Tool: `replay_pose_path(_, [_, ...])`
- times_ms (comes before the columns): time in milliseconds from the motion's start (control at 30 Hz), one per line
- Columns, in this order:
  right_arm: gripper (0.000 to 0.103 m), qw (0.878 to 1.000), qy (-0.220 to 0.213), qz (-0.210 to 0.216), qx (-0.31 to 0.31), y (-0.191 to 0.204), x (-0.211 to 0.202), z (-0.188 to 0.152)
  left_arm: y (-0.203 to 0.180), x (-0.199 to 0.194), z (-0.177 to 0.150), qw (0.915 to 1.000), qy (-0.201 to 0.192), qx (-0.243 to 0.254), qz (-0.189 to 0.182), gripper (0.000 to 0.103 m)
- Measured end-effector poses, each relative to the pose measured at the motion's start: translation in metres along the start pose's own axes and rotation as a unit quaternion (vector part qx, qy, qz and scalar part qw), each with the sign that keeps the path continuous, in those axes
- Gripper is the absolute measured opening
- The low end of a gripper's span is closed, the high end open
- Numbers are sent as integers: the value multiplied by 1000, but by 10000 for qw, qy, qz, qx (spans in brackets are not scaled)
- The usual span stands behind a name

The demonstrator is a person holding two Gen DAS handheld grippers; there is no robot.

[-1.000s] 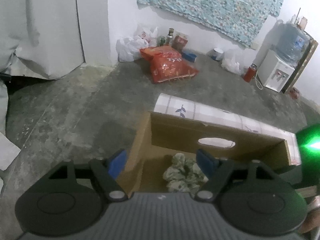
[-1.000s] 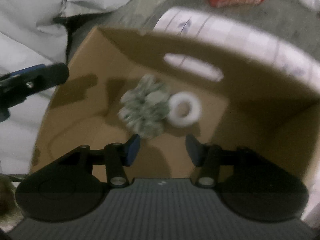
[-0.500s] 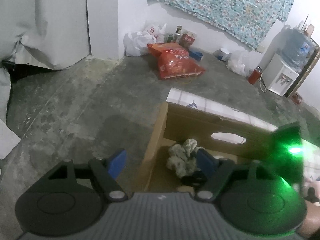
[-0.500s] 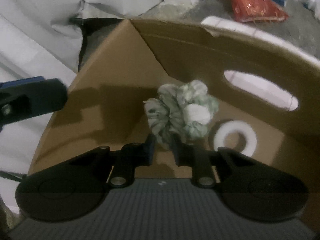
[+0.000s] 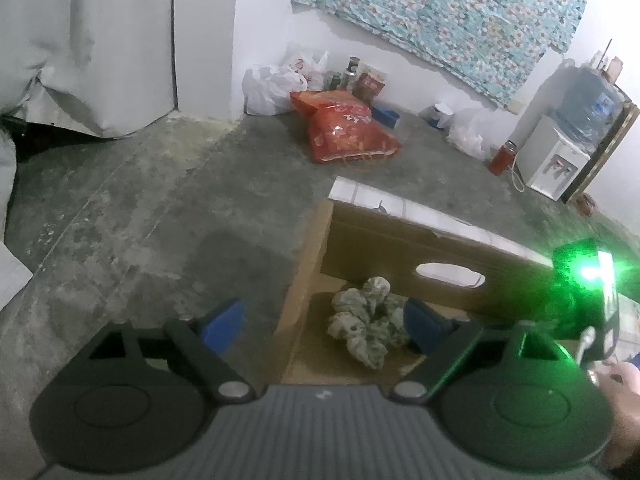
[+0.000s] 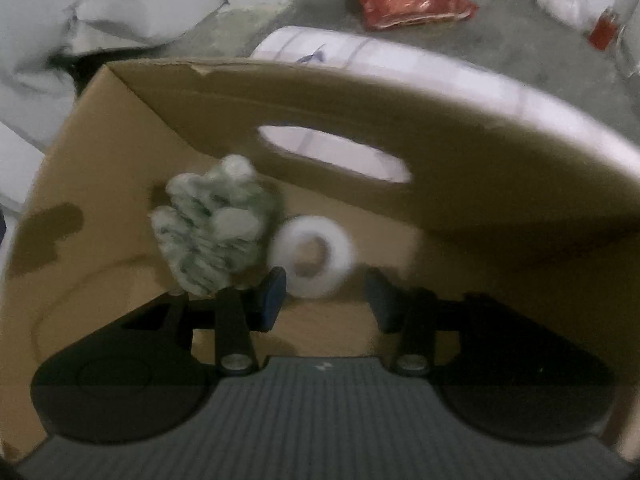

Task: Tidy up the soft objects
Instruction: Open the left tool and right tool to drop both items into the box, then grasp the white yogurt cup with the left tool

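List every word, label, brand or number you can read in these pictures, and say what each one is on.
None can be read.
Red bag: pale print, too blurred.
White plastic bag: red mark, too small.
Water bottle on the dispenser: blue label, too small.
Red packet by the wall: print unreadable.
Cardboard box, scrunchie and white ring: no text seen.
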State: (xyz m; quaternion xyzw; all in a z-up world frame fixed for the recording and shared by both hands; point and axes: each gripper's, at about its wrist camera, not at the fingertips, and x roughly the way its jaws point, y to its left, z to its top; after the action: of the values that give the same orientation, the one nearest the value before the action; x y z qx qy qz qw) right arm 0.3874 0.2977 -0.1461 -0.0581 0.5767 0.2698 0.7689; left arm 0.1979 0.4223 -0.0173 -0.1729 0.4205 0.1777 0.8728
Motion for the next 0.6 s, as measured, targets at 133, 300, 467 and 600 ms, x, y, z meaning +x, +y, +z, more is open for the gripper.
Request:
replay_pose_path(133, [44,9996,-97,238,-112,19,4,2,2,-4,-1,10000,-47,-58,45,89])
replay_pose_path(300, [44,9985,-357,174,-368,24,-22,-10,-2,-21,-7,9998,-188,-27,-16,89])
replay_pose_path(467, [50,9944,-840,530,-361,2,-109,-37,-22,-63,-18,9985,-444,136,-283,89])
replay_pose_path(600, [58,9848,-1444,876,-408,-31,-207,-91,-55,-109,-42,9951,-544,632,-525,89])
